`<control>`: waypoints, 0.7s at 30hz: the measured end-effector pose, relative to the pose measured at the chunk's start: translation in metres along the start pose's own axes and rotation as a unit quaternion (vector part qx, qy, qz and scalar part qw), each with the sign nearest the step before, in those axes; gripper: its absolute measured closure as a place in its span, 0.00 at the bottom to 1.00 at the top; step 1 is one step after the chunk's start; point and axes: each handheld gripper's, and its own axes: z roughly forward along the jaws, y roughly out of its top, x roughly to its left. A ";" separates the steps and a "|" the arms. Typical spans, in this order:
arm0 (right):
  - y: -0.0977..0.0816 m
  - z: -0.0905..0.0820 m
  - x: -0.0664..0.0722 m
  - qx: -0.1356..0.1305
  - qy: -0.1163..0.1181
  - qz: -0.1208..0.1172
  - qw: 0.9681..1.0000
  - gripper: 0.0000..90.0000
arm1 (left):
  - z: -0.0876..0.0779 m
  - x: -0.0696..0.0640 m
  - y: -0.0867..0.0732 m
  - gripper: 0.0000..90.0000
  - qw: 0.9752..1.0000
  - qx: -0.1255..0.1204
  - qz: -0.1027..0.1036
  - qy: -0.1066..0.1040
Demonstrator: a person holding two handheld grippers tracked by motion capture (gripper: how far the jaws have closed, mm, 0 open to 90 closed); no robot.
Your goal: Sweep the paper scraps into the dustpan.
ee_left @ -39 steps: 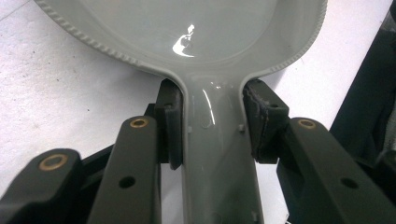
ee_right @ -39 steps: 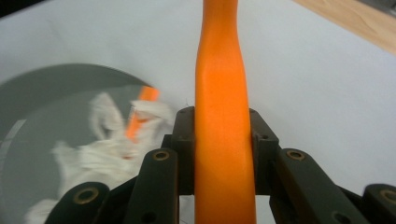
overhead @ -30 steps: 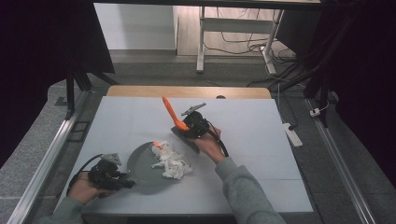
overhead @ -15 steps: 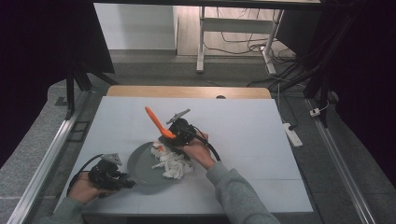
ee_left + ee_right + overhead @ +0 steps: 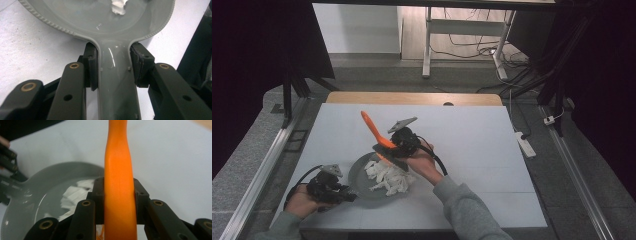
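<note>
Right claw [image 5: 384, 149] clamps an orange spatula [image 5: 373, 128] above the grey pan [image 5: 357, 172]; left claw [image 5: 346, 196] grips its handle on the white counter [image 5: 472, 150], dark room around.

orange tool [image 5: 120, 195]: the top end is cut off by the upper edge of the right gripper view, and the lower end by the bottom edge; in the high view its working end is hidden behind the right gripper [image 5: 388, 150].
grey pan [image 5: 100, 15]: in the left gripper view the far rim is cut off at the top edge, and the end of the handle at the bottom edge.
white pieces [image 5: 389, 177]: too small and crumpled to tell what material they are.
left gripper [image 5: 343, 196]: its fingertips are too dark and small in the high view.
</note>
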 end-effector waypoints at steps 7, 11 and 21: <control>-0.005 -0.021 -0.016 -0.026 -0.025 0.024 0.999 0.78 | 0.000 0.000 0.000 0.69 1.000 0.000 0.000 0.000; -0.013 -0.030 -0.020 -0.024 -0.038 0.032 0.998 0.78 | 0.000 0.000 -0.001 0.69 1.000 0.000 0.000 0.000; -0.044 -0.048 -0.034 -0.029 -0.067 0.076 0.994 0.78 | -0.002 -0.001 -0.004 0.69 1.000 0.000 -0.001 -0.004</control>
